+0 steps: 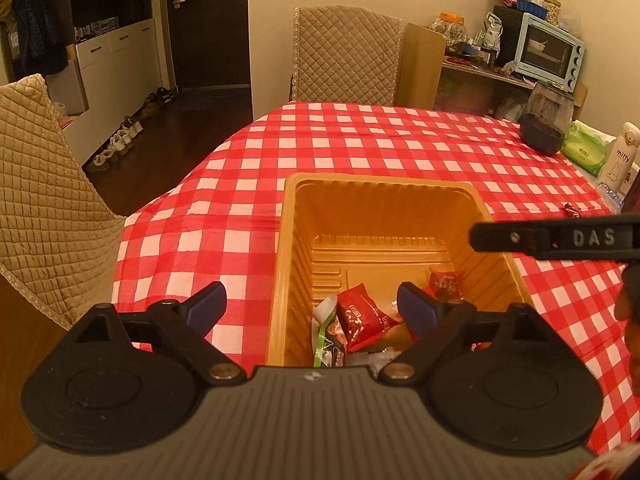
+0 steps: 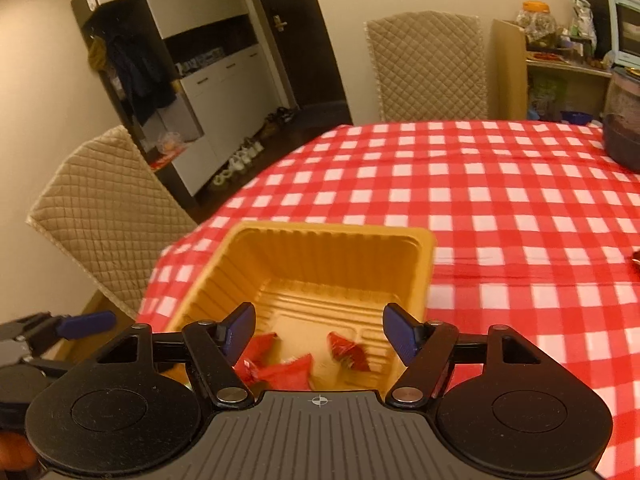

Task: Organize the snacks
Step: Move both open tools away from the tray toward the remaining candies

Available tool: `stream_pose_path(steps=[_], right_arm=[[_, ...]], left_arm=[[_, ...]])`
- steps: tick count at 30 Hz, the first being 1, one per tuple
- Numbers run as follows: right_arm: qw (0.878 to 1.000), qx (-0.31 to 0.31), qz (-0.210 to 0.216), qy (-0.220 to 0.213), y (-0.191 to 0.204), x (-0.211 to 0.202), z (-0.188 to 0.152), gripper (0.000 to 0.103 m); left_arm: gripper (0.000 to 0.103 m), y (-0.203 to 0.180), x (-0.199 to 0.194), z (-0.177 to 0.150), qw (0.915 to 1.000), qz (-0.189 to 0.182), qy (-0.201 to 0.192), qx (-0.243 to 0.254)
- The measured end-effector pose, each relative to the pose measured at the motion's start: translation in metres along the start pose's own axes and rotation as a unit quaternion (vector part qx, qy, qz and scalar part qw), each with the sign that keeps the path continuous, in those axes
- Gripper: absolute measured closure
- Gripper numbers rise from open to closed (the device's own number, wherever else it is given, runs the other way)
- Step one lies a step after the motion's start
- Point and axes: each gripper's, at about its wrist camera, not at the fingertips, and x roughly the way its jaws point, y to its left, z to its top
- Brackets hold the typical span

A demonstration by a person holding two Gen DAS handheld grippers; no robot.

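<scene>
A gold plastic tray (image 1: 384,192) stands on the red checked tablecloth (image 1: 320,144). Inside lie several wrapped snacks: a red packet (image 1: 362,316), a dark red candy (image 1: 444,282) and a green-and-white packet (image 1: 326,330). My left gripper (image 1: 314,304) is open and empty, its left finger outside the tray's left wall, its right finger inside. My right gripper (image 2: 318,330) is open and empty above the tray (image 2: 332,232), over red packets (image 2: 292,372). The right gripper's finger (image 1: 556,238) reaches in from the right in the left wrist view. A small red candy (image 1: 572,211) lies on the cloth at right.
A dark jar (image 1: 546,124), green tissue pack (image 1: 586,146) and white miffy bottle (image 1: 620,158) stand at the table's far right. Quilted chairs stand at the far side (image 1: 346,54) and left (image 1: 44,200). A shelf with a blue toaster oven (image 1: 550,50) is behind.
</scene>
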Motion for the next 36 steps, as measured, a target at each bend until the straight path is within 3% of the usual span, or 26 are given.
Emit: stream_pose_path(steps=[9, 18, 36], right_arm=[[0.999, 0.021, -0.039, 0.003, -0.015, -0.037, -0.024, 0.033], [0.997, 0.032, -0.070, 0.006, -0.018, -0.088, -0.053, 0.033], [0.993, 0.045, -0.108, -0.008, -0.023, -0.180, -0.097, 0.032]], left_arm=[[0.009, -0.005, -0.015, -0.002, 0.9997, -0.006, -0.005, -0.023], [0.008, -0.028, -0.048, -0.012, 0.9996, -0.008, -0.024, -0.014], [0.008, -0.074, -0.103, -0.045, 0.9991, -0.042, 0.000, -0.006]])
